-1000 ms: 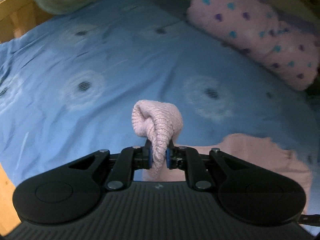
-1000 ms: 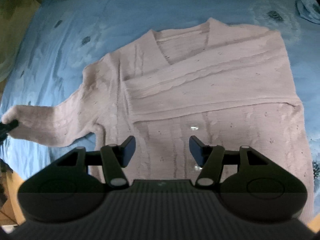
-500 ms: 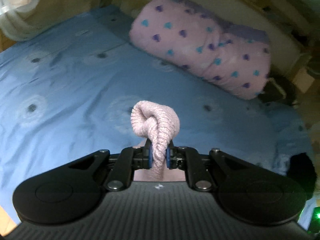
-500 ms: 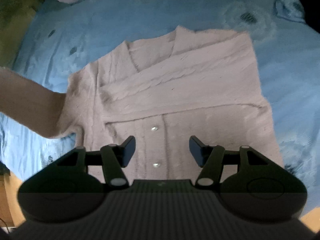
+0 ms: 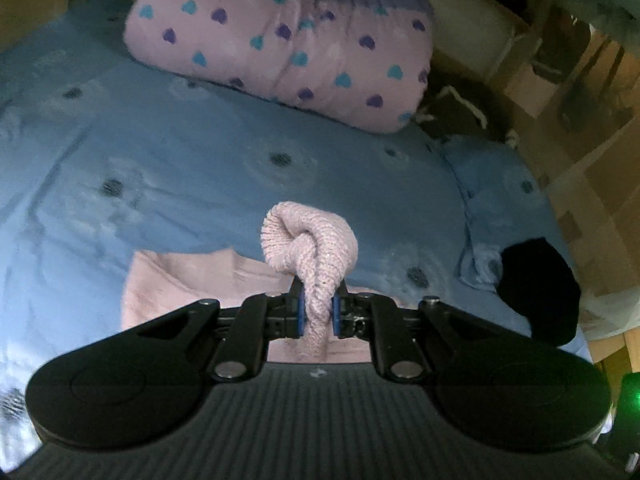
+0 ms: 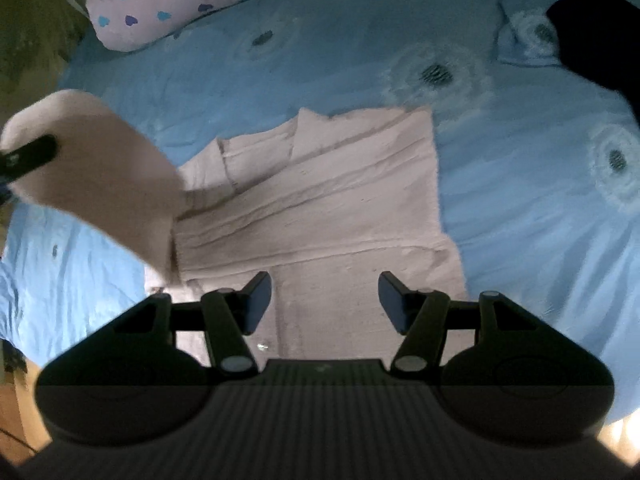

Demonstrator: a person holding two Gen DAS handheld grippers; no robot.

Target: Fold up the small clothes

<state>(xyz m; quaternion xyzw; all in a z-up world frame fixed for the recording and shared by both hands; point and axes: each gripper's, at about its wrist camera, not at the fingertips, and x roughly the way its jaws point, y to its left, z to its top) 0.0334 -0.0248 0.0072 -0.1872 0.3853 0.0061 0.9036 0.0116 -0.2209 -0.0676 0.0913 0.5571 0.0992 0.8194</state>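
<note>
A pale pink knitted cardigan [image 6: 320,200] lies flat on the blue bedsheet [image 6: 520,208], one sleeve folded across its chest. My left gripper [image 5: 316,314] is shut on the cuff of the other sleeve [image 5: 310,244] and holds it raised above the cardigan body [image 5: 180,280]. The lifted sleeve [image 6: 104,176] and a left fingertip [image 6: 28,156] show at the left of the right wrist view. My right gripper [image 6: 325,298] is open and empty, hovering over the cardigan's lower front.
A rolled pink blanket with heart print [image 5: 280,48] lies at the head of the bed. A black garment [image 5: 540,292] sits on a crumpled blue cloth [image 6: 528,40] at the right edge. Wooden furniture [image 5: 580,92] stands beyond the bed.
My left gripper has carried the sleeve cuff up and rightwards, over the cardigan. The right gripper has drawn back towards the hem and stays open.
</note>
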